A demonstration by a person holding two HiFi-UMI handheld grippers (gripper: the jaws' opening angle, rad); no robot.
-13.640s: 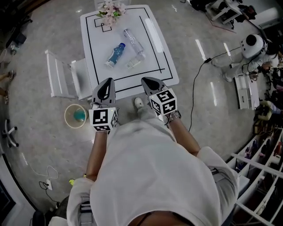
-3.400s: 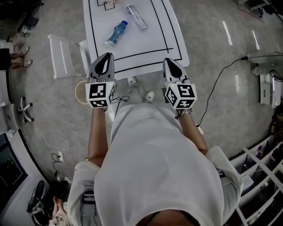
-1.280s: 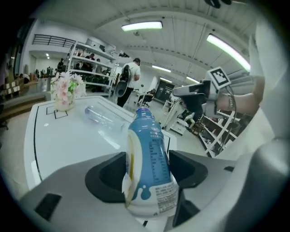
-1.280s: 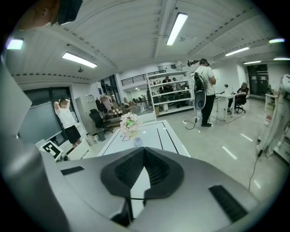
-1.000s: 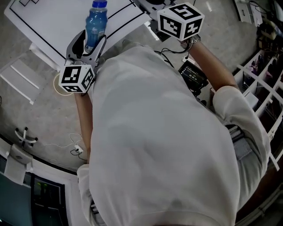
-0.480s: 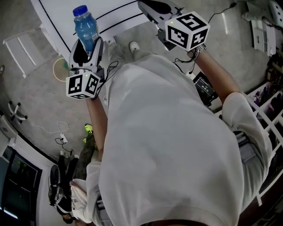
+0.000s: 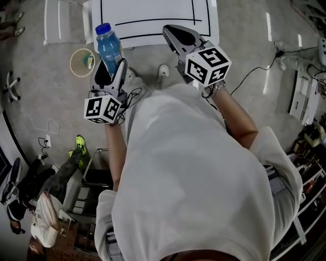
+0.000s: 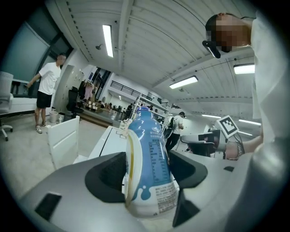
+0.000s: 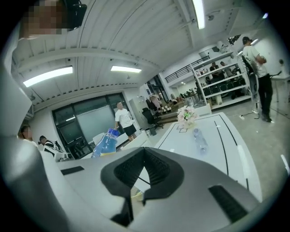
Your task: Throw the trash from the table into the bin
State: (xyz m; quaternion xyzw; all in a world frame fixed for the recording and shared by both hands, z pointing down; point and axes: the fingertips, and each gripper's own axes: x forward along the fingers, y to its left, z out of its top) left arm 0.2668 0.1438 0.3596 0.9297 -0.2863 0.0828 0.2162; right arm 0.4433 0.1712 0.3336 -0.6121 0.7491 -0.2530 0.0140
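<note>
Table (image 7: 153,10) white, black-lined — grey glossy floor (image 7: 244,30)

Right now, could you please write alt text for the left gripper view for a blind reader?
A blue drink bottle is clamped, cap up, between the jaws of the left gripper. Behind it stand a white table and a white chair, with a person in a white shirt far left.

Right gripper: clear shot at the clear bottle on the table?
Probably yes: the right gripper, shut and empty, faces the table, where the clear bottle lies in the open with nothing between. Its jaws must open first.
</note>
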